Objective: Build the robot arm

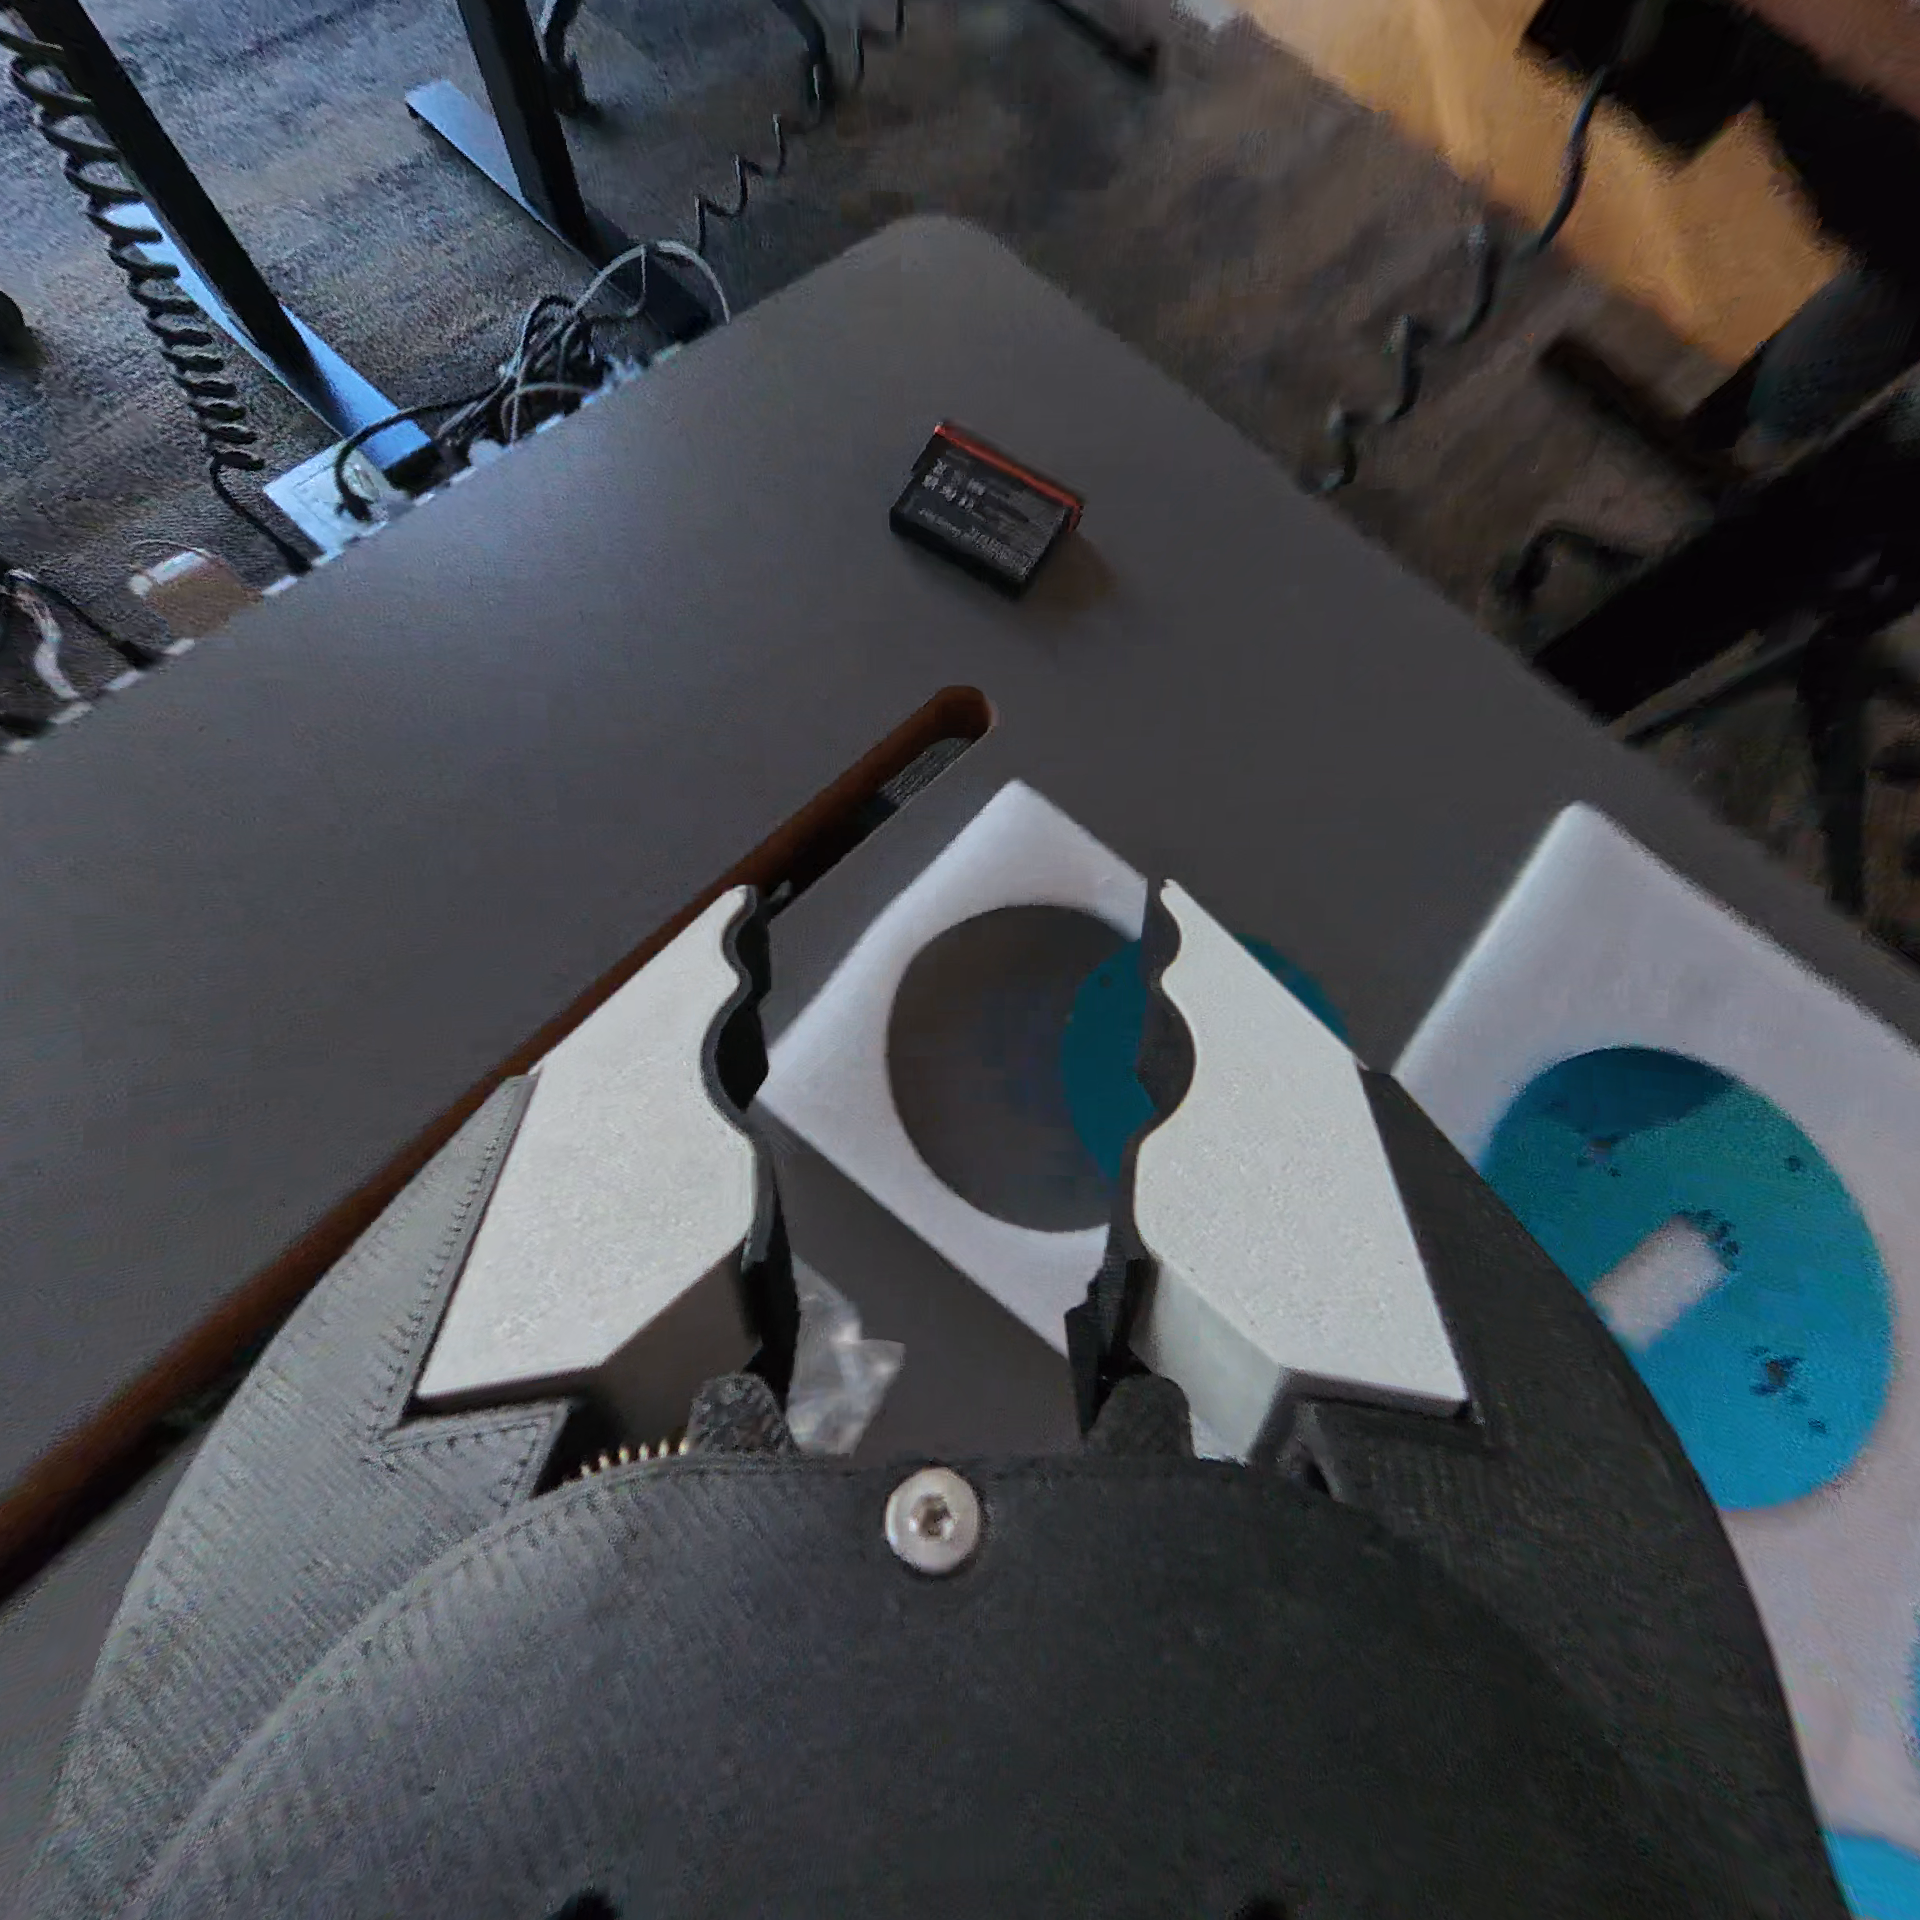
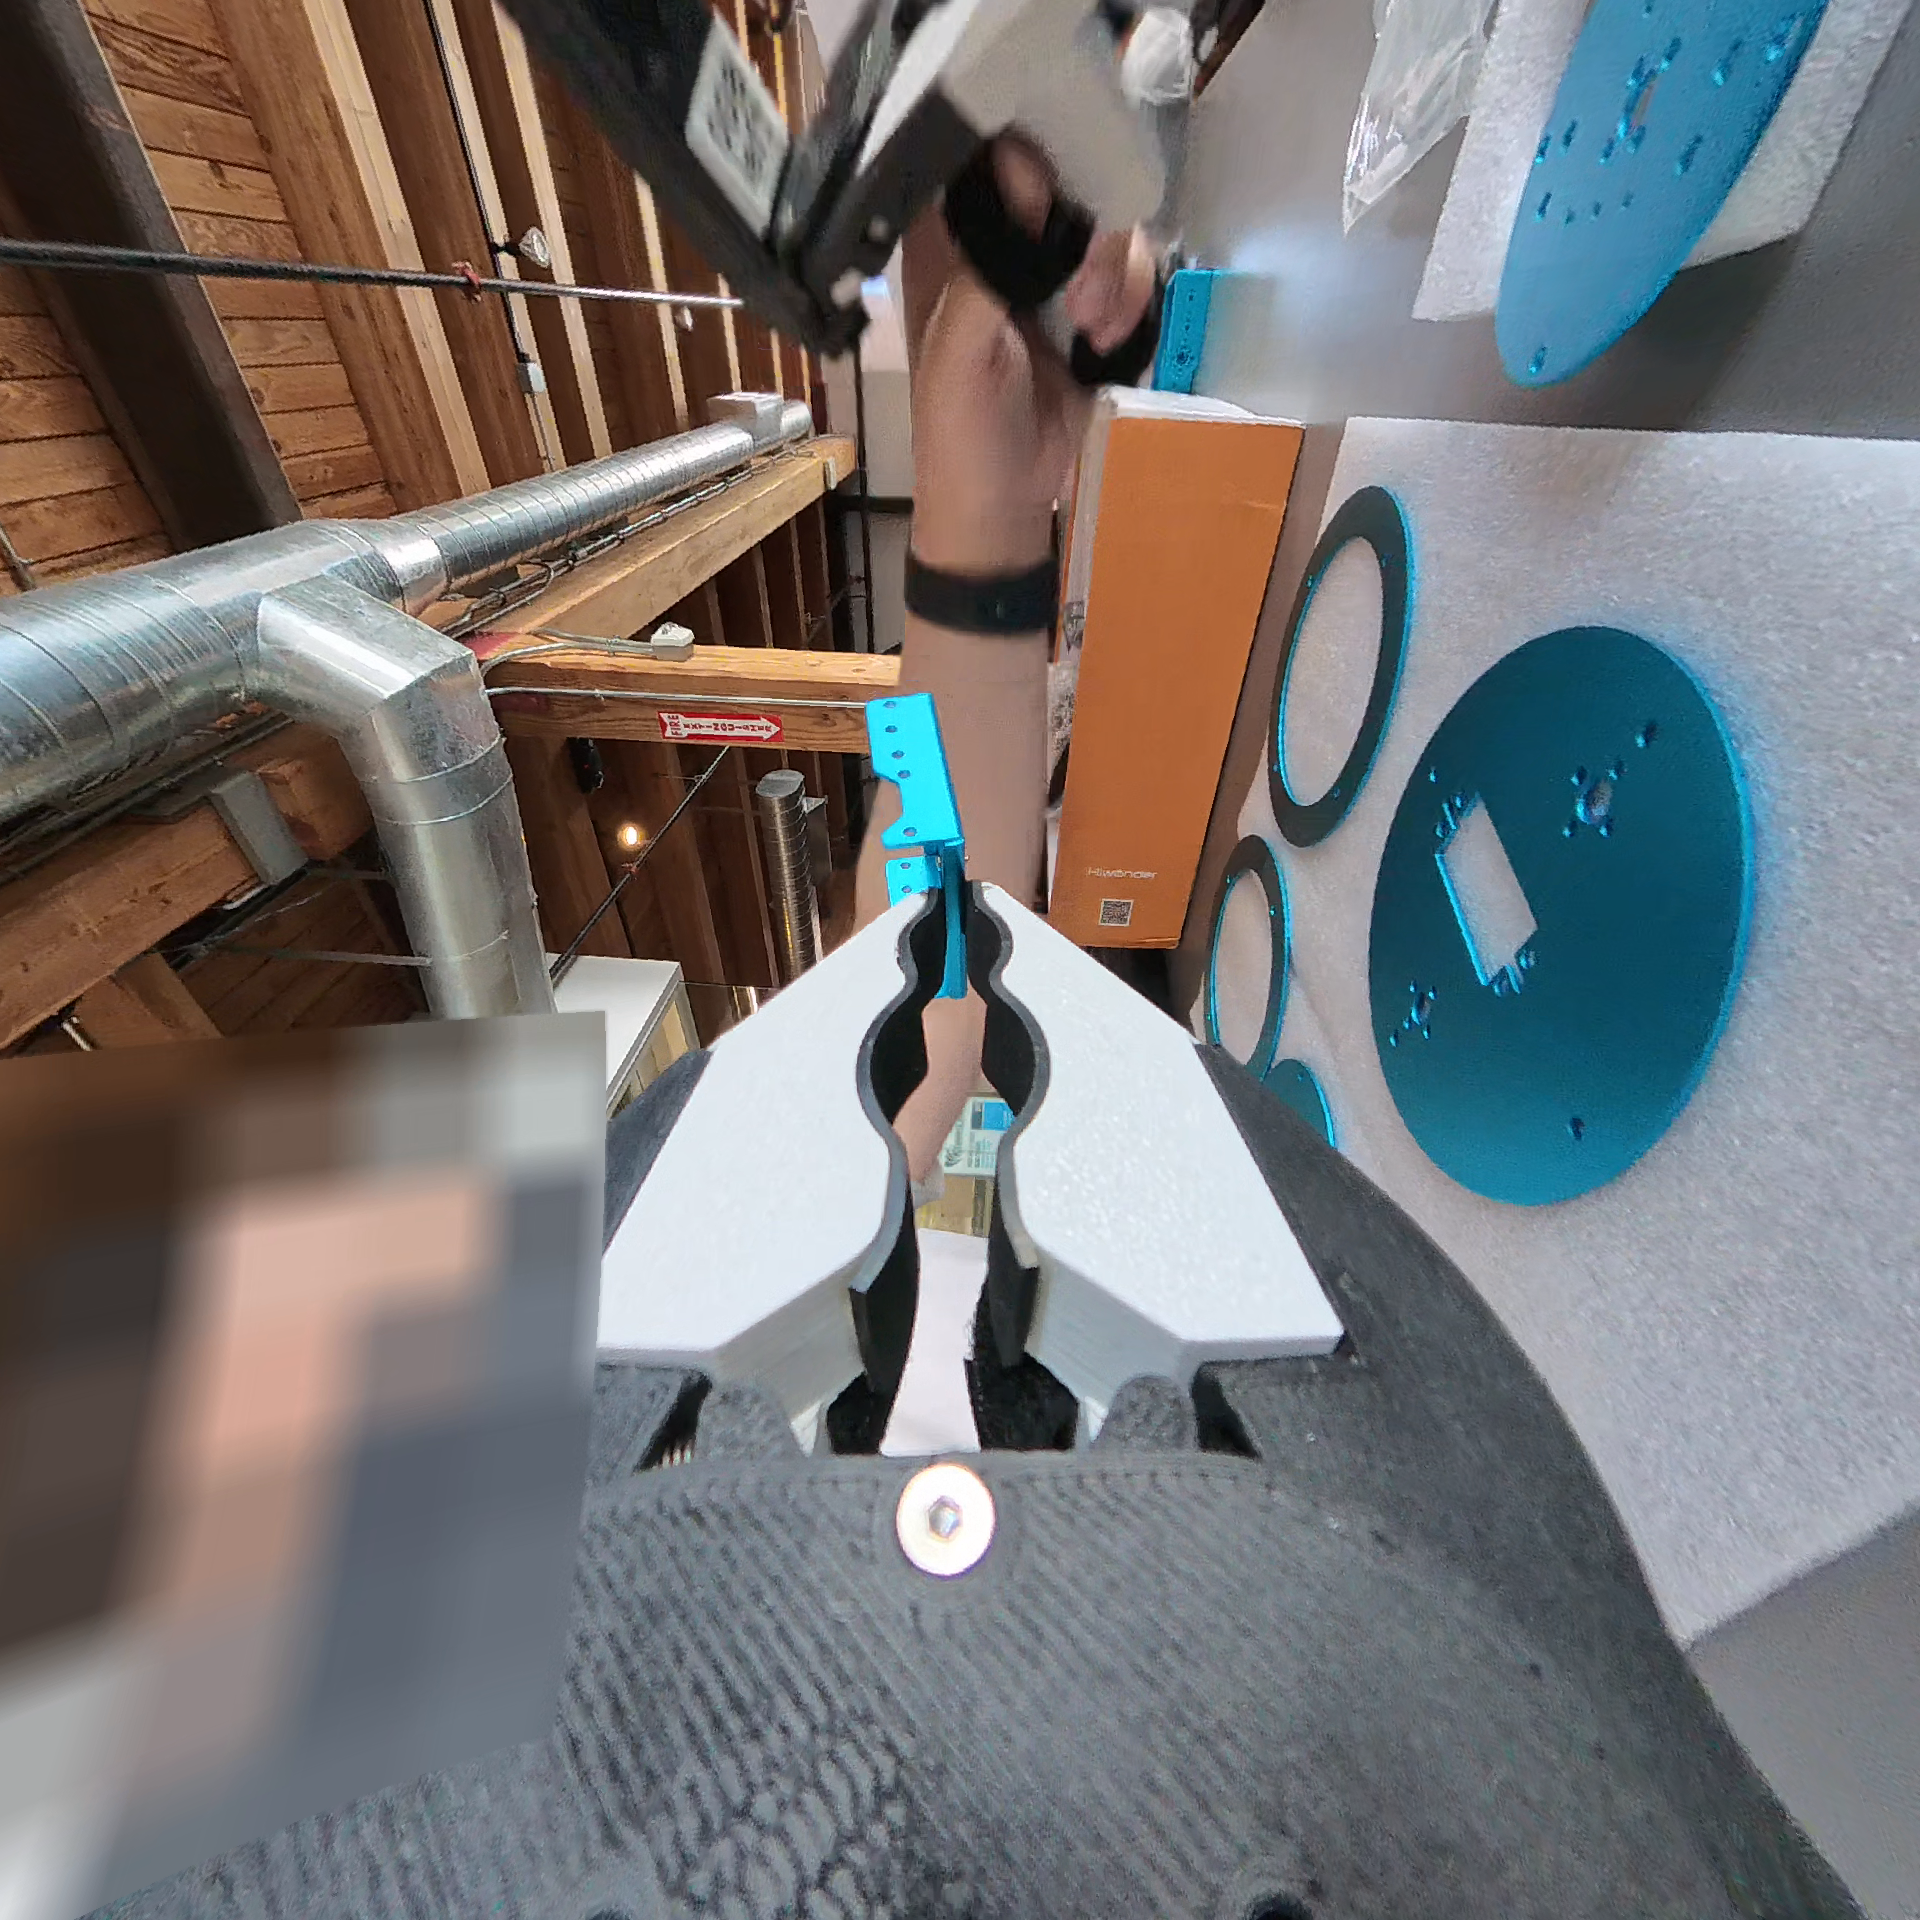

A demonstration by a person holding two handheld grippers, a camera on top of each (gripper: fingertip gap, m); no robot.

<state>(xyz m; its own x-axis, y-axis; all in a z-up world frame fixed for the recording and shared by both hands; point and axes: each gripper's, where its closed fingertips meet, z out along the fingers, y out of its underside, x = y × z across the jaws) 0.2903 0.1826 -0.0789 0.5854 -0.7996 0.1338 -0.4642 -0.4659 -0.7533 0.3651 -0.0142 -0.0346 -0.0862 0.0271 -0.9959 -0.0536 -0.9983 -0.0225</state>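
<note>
Bracket (image 2: pixel 920 821), a small blue metal piece with holes along its edge, is the thing in hand; it stands clear of the table, raised in the air.

From the left wrist view, the left gripper (image 1: pixel 956 935) hangs with its jaws apart and nothing between them, above a white foam sheet (image 1: pixel 997 842) with a round hollow; a blue round plate (image 1: pixel 1683 1268) lies on another foam sheet beside it; a small black battery (image 1: pixel 987 509) rests farther off on the dark table (image 1: pixel 416 810); a clear plastic bag (image 1: pixel 842 1371) shows under the jaws.

From the right wrist view, the right gripper (image 2: pixel 961 904) is closed on the bracket, pinching one thin flange at the very tips; most of the piece sticks out beyond them. I judge it light, stiff and smooth, so it could pivot or slip in such a narrow hold; a deeper grip on the flat face seems safer. To the right lie a blue disc (image 2: pixel 1558 914) and two dark rings (image 2: pixel 1340 665) on foam, with an orange box (image 2: pixel 1164 665) behind; a person's hand (image 2: pixel 1049 281) carries the other gripper above.
</note>
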